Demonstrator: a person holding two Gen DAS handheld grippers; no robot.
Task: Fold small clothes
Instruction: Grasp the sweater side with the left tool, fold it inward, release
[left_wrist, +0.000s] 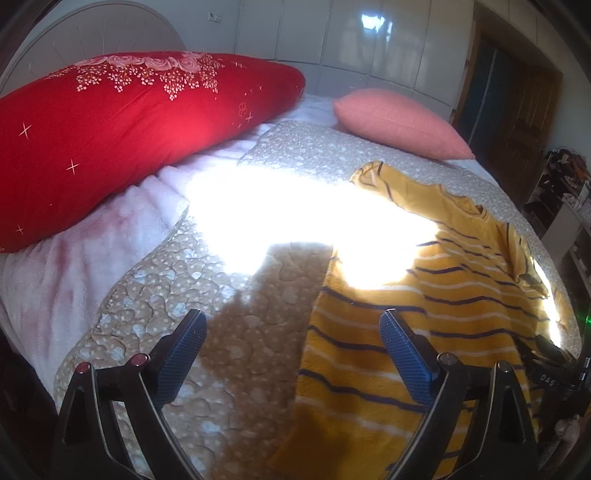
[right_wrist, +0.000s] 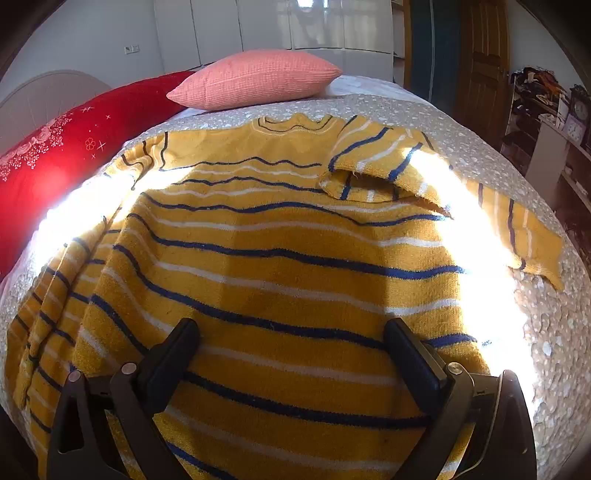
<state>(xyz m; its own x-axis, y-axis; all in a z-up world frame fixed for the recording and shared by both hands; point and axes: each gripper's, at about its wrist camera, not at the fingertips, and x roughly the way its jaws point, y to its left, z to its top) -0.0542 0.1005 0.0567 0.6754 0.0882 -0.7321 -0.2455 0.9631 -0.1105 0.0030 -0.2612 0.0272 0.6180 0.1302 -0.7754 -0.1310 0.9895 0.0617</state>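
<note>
Two tongs, the left tongs (left_wrist: 293, 334) and right tongs (right_wrist: 291, 341), hang spread and empty over the striped sweater (right_wrist: 280, 258) filling mid-frame on the bed (left_wrist: 166, 280); folding seems barely begun, next probably pinching a sleeve (right_wrist: 373, 166).

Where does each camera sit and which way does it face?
Left wrist: on the left gripper, tilted down at the quilt beside the sweater, toward the red pillow; its open blue-padded fingers show.
Right wrist: on the right gripper, tilted down over the sweater, toward its collar; its open black fingers show.
Shared: sweater, quilt, red pillow, pink pillow.
</note>
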